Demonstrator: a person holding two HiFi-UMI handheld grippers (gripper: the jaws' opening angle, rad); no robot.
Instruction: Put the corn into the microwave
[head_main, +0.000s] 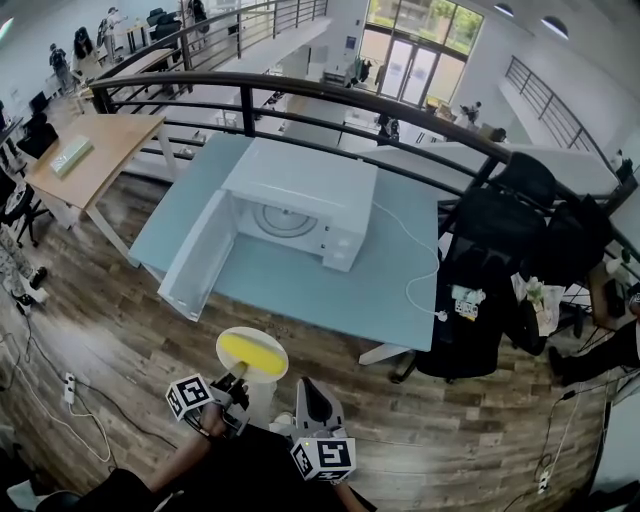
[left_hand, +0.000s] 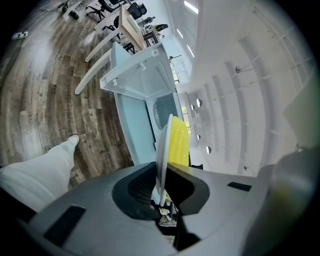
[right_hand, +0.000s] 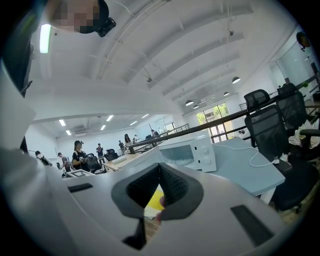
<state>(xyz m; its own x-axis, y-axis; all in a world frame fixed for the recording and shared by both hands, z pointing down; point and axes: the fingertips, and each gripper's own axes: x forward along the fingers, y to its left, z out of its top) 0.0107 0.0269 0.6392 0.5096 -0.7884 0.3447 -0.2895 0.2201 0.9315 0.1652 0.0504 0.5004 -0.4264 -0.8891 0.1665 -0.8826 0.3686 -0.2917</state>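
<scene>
– Down at six o'clock in the head view, what has the left gripper (head_main: 236, 378) got?
– A plate (head_main: 272, 370), pinched by its rim. Its own view shows the jaws nearly together, with the thin edge clamped between the pads. The corn (head_main: 248, 350) lies on the plate, clear of the gripper.
– And the right gripper (head_main: 310, 392)?
– At about four o'clock of the plate, just beside it. Its jaws are closed on each other with nothing between them, so it carries nothing.
– Where's the microwave (head_main: 300, 200)?
– At twelve o'clock of the plate, well apart, on the table (head_main: 330, 290). Its door (head_main: 198, 258) hangs wide open toward eight o'clock, and the turntable (head_main: 283, 220) inside looks bare.
– So how far along?
– About midway, I'd say. The door is open and the corn is up on its plate, so those count as done. What's left is to bring the plate over the table's near edge, slide it through the opening onto the turntable, let go and pull the gripper out. Closing the door may follow, though the task doesn't ask for it.
– Anything in the way?
– Nothing I can see between plate and opening
</scene>
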